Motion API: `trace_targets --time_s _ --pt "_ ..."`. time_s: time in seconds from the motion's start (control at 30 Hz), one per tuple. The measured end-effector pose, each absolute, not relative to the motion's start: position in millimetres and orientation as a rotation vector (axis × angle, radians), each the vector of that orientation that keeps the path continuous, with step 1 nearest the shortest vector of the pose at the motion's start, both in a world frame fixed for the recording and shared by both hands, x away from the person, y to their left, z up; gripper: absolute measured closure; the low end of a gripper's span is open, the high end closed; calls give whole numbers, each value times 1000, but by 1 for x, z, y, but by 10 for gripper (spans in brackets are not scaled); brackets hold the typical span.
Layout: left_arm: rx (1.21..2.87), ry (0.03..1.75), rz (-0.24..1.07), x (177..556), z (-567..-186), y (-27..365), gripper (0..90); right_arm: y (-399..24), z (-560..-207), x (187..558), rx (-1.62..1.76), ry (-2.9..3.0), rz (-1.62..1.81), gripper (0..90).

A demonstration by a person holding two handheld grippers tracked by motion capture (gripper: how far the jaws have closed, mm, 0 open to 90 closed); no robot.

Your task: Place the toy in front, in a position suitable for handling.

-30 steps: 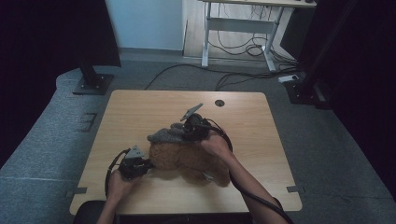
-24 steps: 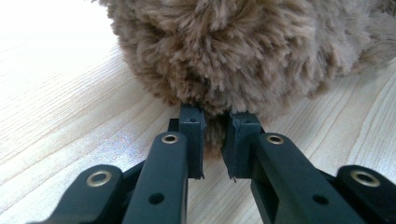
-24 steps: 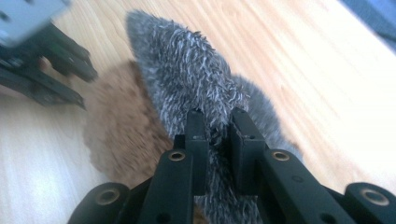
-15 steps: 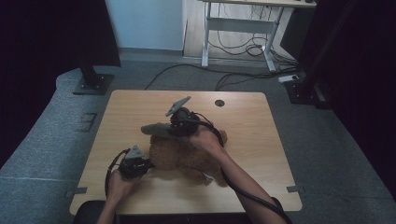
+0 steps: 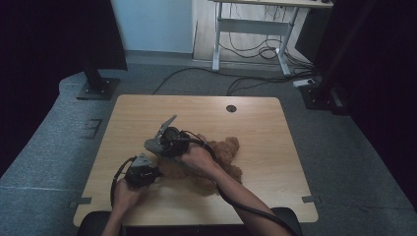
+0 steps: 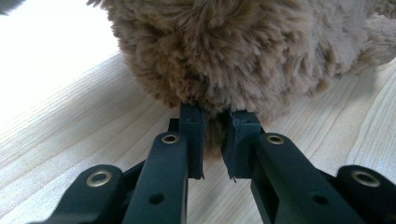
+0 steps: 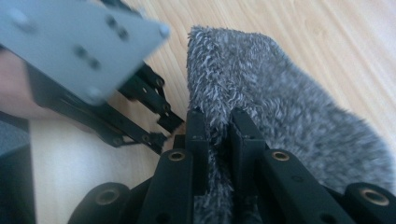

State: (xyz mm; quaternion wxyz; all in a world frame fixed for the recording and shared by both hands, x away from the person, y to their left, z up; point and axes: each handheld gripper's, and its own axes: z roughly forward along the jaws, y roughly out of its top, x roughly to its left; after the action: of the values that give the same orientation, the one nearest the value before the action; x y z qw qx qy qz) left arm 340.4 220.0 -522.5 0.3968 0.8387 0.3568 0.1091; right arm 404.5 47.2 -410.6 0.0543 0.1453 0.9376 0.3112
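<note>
The brown furry toy (image 5: 216, 160) lies on the worktop (image 5: 255, 118), near the person's edge. The left tongs (image 6: 214, 140) are clamped on a tuft of its brown fur, low down by the wood. In the high view the left tongs (image 5: 142, 172) sit at the toy's left end.

The right tongs (image 7: 218, 135) are clamped on a grey furry piece (image 7: 280, 121). It lies partly on the wood and runs away from the tongs. In the high view the right tongs (image 5: 169, 141) are over the toy's left part, just beside the left tongs. Here the grey piece is hard to tell apart from the tongs.

It looks like the grey piece is being pulled over or off the toy while the left side holds the toy down. I cannot tell which way it should go.

To do this well, the left tongs should hold tight and not move. The right tongs should pull slowly and low, along the toy. A quick tug could make the fur slip out. Both tongs are close together, so take care they do not bump.
</note>
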Motion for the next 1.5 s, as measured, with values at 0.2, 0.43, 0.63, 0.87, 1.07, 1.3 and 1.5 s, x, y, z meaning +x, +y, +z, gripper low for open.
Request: trace_targets --time_s 0.2,0.43,0.63,0.87,1.07,1.3,1.5 --pt "2121 905 270 341 -522 220 786 38 -417 406 469 2851 970 792" --pt "2119 906 270 341 -522 220 787 15 -412 405 501 2823 960 792" --pt "2118 906 271 341 -522 220 787 -12 -416 405 554 2803 962 792" --pt "2114 902 269 341 -522 221 787 -45 -421 404 629 2779 944 792" --pt "2114 898 273 341 -522 221 787 -57 -418 399 647 2757 957 792" --pt "2111 895 271 341 -522 221 787 -42 -387 386 546 2732 1028 792" --pt "2106 891 271 340 -521 221 786 -15 -374 377 458 2753 1057 792"
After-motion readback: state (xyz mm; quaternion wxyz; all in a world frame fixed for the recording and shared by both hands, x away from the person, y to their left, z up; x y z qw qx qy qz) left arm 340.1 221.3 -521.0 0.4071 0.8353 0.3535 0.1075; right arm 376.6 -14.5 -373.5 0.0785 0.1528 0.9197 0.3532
